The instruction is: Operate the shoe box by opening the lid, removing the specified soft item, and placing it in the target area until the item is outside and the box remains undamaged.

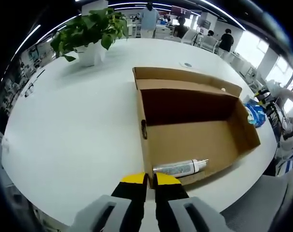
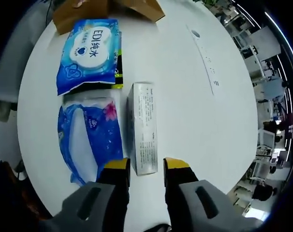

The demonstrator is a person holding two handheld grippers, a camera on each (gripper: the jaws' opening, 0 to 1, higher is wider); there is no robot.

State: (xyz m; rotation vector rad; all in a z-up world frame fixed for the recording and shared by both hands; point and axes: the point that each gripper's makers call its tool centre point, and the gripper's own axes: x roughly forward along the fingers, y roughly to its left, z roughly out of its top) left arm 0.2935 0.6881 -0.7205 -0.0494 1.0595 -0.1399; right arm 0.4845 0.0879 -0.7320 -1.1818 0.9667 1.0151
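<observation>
A: Left tongs (image 1: 150,180)?

B: Jaws nearly together with only a thin slit between, nothing in them; they hung just short of the shoe box (image 1: 192,128), which lay open near the table (image 1: 78,130) edge, lid folded back on the far side; a tube (image 1: 181,167) lay inside against the box's near wall; the rest of the box floor was bare; a potted plant (image 1: 90,36) stood toward the far edge.

A: Right tongs (image 2: 146,170)?

B: Released; jaws apart on either side of the near end of a narrow white carton (image 2: 143,126) lying flat on the table; I couldn't tell whether the pads touched it; not gripping, by the look of it.

A: Soft item?

B: Two soft packs lay outside the box: a blue wipes pack (image 2: 90,53) next to the cardboard at the far side, and a clear blue tissue pack (image 2: 88,140) beside the carton, close to the table edge; couldn't say which was the specified one.

A: Step?

B: My read: lid open, soft goods out, placing about done; box looked intact; next move would call for lifting the right tongs clear of the carton without nudging it; maybe the tube remained, but it's not soft.
</observation>
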